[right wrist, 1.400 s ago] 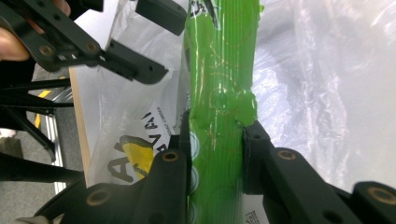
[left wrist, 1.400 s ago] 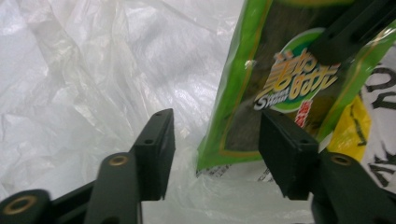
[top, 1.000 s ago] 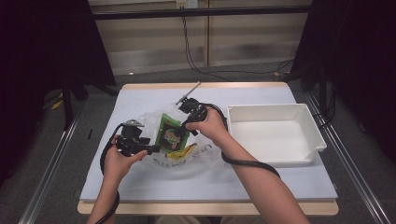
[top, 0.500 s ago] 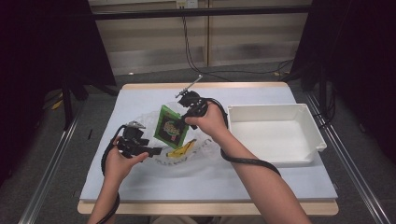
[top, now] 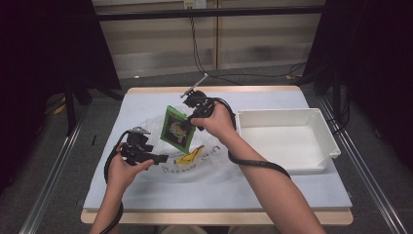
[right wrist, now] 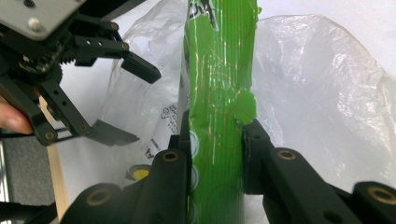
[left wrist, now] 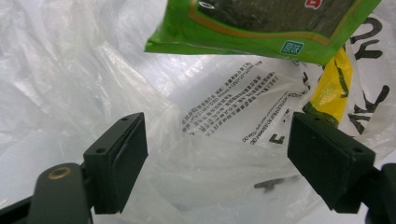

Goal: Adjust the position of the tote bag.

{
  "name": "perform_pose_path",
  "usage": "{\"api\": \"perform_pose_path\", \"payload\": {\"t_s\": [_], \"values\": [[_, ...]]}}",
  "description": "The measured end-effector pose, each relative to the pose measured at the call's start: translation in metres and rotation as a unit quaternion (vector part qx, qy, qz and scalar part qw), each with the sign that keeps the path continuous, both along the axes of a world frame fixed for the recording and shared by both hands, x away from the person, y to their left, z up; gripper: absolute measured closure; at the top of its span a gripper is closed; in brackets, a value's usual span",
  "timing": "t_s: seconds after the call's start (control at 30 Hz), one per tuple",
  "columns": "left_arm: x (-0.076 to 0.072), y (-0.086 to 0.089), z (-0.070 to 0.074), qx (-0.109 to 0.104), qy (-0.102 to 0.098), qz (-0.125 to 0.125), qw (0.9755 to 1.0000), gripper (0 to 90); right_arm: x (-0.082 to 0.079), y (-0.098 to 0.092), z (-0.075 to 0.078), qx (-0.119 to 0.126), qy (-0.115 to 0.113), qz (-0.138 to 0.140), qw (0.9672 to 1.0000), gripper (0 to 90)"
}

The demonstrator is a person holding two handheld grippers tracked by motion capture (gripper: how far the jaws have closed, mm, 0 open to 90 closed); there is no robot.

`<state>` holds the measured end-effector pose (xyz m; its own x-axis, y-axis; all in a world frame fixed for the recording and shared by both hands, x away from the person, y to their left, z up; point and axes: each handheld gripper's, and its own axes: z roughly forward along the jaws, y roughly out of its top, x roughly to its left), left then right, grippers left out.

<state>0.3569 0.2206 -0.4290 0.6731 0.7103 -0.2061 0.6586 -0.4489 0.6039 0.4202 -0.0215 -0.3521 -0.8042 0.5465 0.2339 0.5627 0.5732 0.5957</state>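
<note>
The right gripper (top: pixel 191 117) holds the green snack packet (top: pixel 177 129) by its upper edge, so the packet hangs tilted below the claw, lifted above the clear plastic bag (top: pixel 160 127). In the right gripper view the 2 black jaws press on both faces of the green packet (right wrist: pixel 217 116), which stands upright between them; the grip is firm.

The left gripper (top: pixel 157 159) rests low at the left edge of the plastic bag, its tips pointing toward the packet. Its jaws have just been opening. In the left gripper view the 2 pads stand far apart, and only the crumpled plastic bag (left wrist: pixel 210 130) with black printed text lies between them; they do not press on it. The packet's lower corner (left wrist: pixel 261 28) hangs above and ahead of this claw, and a yellow banana (left wrist: pixel 329 91) lies in the bag just beyond the right jaw.

A white tray (top: pixel 316 161) sits to the right of the right gripper, well apart from the bag, on the pale table cover (top: pixel 146 100).
</note>
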Motion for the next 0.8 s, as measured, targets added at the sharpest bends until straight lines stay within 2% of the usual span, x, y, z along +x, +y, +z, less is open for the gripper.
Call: {"api": "perform_pose_path", "payload": {"t_s": [0.1,0.27,0.37,0.6,0.8], "values": [[-0.002,-0.001,0.0,-0.004,-0.004,0.004,1.0,19.6,0.0,0.0,0.001,-0.007,-0.003,0.011,0.9999,75.6],[-0.003,0.0,0.0,-0.009,-0.001,0.002,1.0,14.3,0.001,-0.002,0.005,-0.005,0.005,0.02,0.9998,75.5],[-0.004,0.003,-0.001,-0.012,0.003,0.0,0.9999,12.8,0.002,-0.004,0.01,-0.003,-0.001,0.026,0.9997,75.5],[-0.004,-0.003,0.001,-0.02,0.004,-0.005,0.9998,11.0,0.001,-0.015,0.026,0.001,-0.003,0.025,0.9997,75.5],[-0.001,-0.003,-0.003,-0.028,0.011,0.004,0.9995,9.0,0.001,-0.025,0.036,-0.005,-0.004,0.024,0.9997,75.5]]}}
